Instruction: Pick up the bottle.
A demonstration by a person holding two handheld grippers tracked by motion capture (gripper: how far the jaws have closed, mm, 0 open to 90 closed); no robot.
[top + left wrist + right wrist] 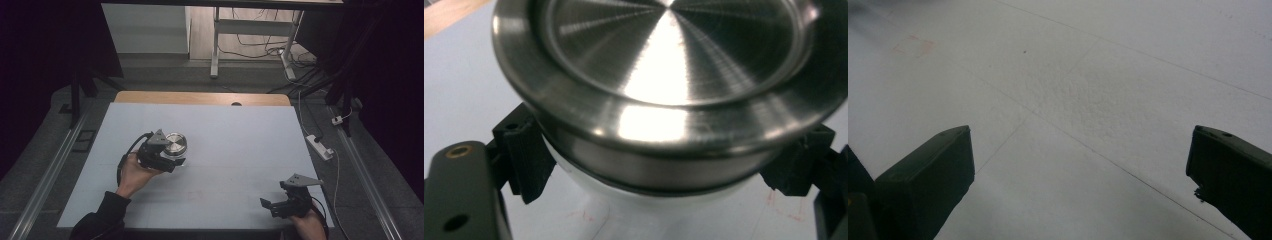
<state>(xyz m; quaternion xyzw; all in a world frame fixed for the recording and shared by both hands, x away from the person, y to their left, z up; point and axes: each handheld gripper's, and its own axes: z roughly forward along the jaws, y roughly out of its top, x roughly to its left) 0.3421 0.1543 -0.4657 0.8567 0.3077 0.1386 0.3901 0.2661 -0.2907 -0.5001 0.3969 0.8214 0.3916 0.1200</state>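
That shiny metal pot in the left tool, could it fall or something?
It might.
1. The left tool grips the shiny metal pot only low on its smooth, round wall, below the rim, with two small pads. Smooth steel could slip or twist between them.
2. The pot looks tilted in the left gripper view, so anything inside could spill onto the white table.
3. The right tool stands open and far off, too far to catch it.
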